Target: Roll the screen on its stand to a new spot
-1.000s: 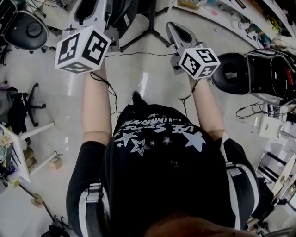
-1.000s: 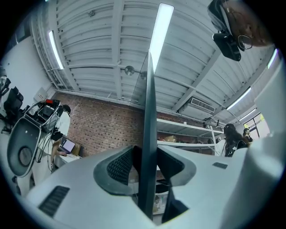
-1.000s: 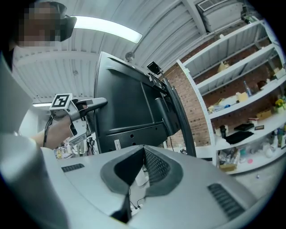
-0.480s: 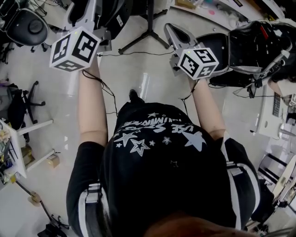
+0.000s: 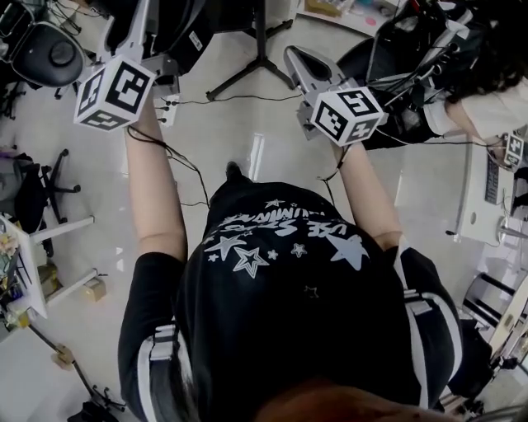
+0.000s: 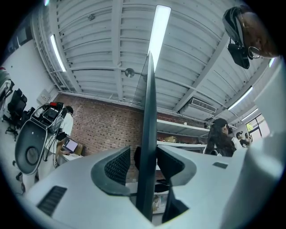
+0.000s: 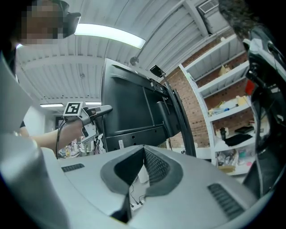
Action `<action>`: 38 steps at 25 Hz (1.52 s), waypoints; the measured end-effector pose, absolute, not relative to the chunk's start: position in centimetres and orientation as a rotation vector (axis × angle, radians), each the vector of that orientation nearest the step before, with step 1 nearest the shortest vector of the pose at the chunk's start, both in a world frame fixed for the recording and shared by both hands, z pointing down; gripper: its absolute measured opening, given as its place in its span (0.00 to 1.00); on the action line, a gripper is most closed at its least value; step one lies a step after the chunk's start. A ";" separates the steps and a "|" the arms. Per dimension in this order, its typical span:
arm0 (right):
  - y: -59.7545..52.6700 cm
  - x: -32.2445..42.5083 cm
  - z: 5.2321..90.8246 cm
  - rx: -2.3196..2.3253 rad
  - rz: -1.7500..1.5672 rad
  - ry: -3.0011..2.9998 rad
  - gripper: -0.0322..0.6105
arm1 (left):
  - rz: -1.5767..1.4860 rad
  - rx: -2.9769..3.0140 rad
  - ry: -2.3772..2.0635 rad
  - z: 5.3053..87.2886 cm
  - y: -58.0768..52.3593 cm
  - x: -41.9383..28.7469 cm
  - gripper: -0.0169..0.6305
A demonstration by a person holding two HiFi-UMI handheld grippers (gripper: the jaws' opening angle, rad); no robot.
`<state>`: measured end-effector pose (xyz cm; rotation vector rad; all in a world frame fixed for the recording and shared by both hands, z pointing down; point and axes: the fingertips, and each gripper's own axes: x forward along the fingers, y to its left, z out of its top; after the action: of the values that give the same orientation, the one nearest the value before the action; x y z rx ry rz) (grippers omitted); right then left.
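The screen (image 5: 206, 21) is a large dark panel on a wheeled stand, whose black legs (image 5: 247, 70) spread over the floor at the top of the head view. My left gripper (image 5: 139, 29) reaches up to the screen's side. In the left gripper view the thin dark screen edge (image 6: 149, 112) stands upright between the jaws, and my left gripper (image 6: 145, 161) is shut on it. My right gripper (image 5: 290, 53) hovers to the right of the stand, shut and holding nothing. The right gripper view shows its closed jaws (image 7: 143, 154) pointing at the screen's back (image 7: 134, 107).
A round black chair (image 5: 49, 53) stands at far left, another chair (image 5: 37, 194) lower down. Cables (image 5: 190, 165) trail across the floor. A person with a white sleeve (image 5: 487, 107) and dark equipment is at upper right, beside a white desk (image 5: 477, 206). Shelves (image 7: 223, 112) line the brick wall.
My left gripper has shifted up and left in the head view with the screen. The black chair at right has slid out of sight, and a person with equipment has come in.
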<state>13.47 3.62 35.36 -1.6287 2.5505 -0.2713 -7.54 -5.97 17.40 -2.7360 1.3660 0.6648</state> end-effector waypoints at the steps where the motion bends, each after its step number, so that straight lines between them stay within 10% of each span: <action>1: 4.0 14.0 35.1 -1.627 -0.274 2.548 0.06 | 0.660 -2.728 1.375 17.2 -5.7 -7.3 0.32; 38: 20.3 7.7 43.4 -1.563 -0.525 2.582 0.06 | 0.303 -2.987 1.552 36.3 19.6 -12.0 0.32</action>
<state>7.74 20.27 43.38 -1.5629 2.5817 -0.5252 -12.03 19.55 36.26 -2.9870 1.5517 0.3028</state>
